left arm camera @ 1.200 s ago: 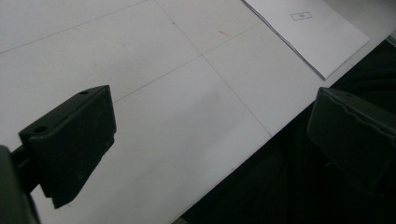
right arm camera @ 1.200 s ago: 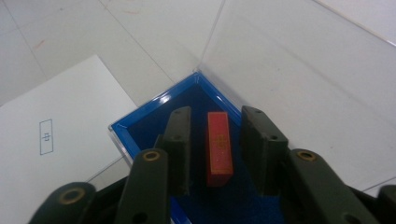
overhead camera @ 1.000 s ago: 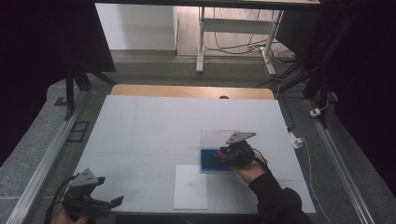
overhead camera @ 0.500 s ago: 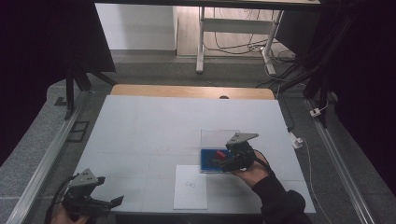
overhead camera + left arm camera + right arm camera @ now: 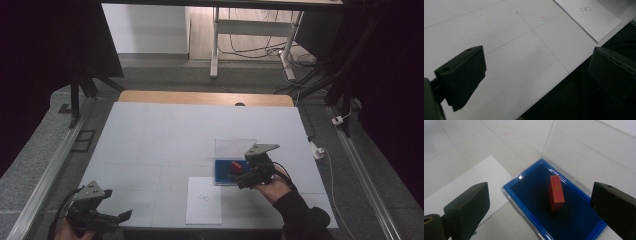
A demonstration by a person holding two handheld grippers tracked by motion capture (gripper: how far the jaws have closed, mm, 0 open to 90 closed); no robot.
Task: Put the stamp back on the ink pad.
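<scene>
Right gripper (image 5: 539, 202) hovers over the blue-lined case (image 5: 574, 220), jaws apart above the red block (image 5: 556, 192); left gripper (image 5: 107, 217), jaws apart, at the table's (image 5: 165, 135) near-left edge.

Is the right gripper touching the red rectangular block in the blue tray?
Apart. The right gripper view shows the right gripper open, gaps flanking the red block.
</scene>
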